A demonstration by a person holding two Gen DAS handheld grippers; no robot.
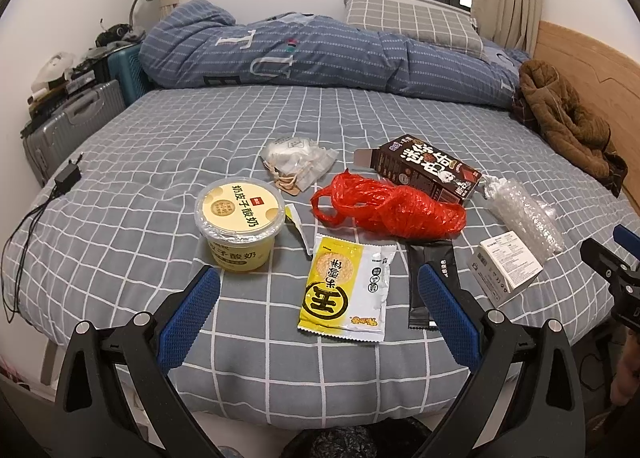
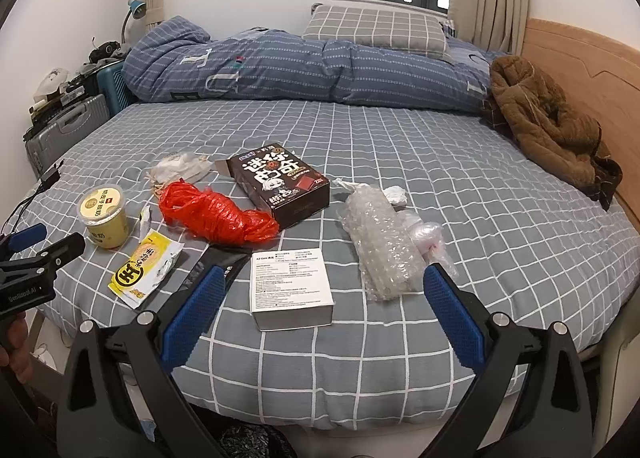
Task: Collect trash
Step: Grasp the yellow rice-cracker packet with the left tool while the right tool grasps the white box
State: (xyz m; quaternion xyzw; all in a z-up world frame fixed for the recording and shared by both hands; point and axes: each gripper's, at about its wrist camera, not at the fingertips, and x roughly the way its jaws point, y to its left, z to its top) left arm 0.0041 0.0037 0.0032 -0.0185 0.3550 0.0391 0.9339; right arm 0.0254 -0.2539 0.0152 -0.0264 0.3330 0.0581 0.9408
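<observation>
Both tongs, left (image 1: pixel 318 300) and right (image 2: pixel 320 310), are spread wide and hold nothing. The trash lies on the bed (image 1: pixel 280 118). The red bag (image 1: pixel 392 204) may slip out, because it is thin.

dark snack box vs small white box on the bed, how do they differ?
The dark box is printed with large white characters; the white box bears only fine print. The dark box looks larger, and its end flap is open; the white box looks closed. The dark box touches the red bag; the white box lies apart. Both lie flat.
</observation>
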